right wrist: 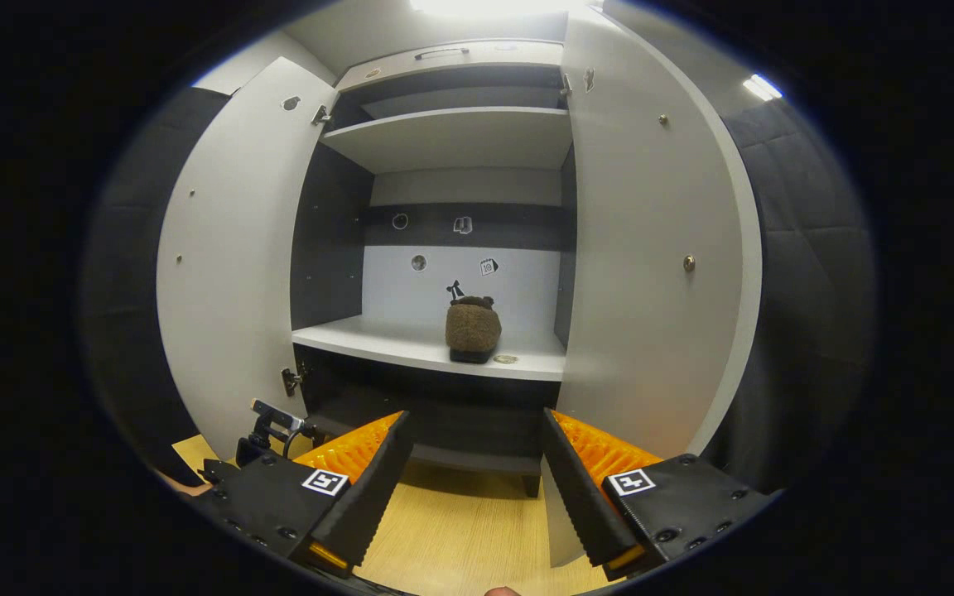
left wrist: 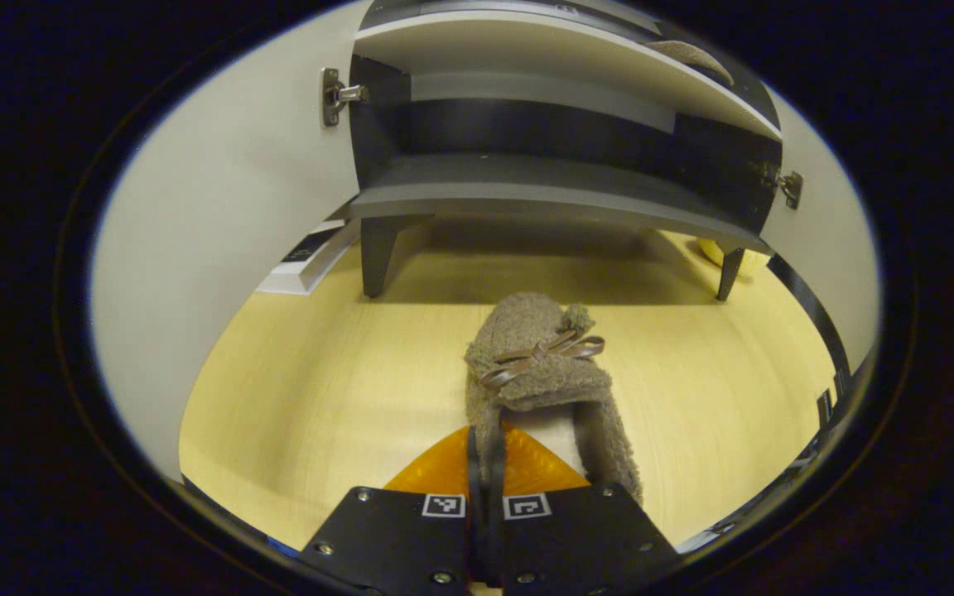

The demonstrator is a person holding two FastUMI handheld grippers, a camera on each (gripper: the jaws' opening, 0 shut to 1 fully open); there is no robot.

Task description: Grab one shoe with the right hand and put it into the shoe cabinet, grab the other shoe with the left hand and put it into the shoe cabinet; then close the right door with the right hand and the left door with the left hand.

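No words or brand names to read here. On the left gripper (left wrist: pixel 485 439), two square black-and-white coded tags (left wrist: pixel 444 505) sit side by side on its body: patterns, no letters. The right gripper (right wrist: pixel 473 422) carries one coded tag on each finger block (right wrist: pixel 325 482). On the cabinet's back panel (right wrist: pixel 411 290), small stickers (right wrist: pixel 488 266) show, too small to read for certain

- Pale wood-grain floor (left wrist: pixel 320 389) spreads below, lit warmly.
- A flat white and black box (left wrist: pixel 309 263) lies on the floor at left.
- A ceiling light (right wrist: pixel 760 86) glows at upper right.
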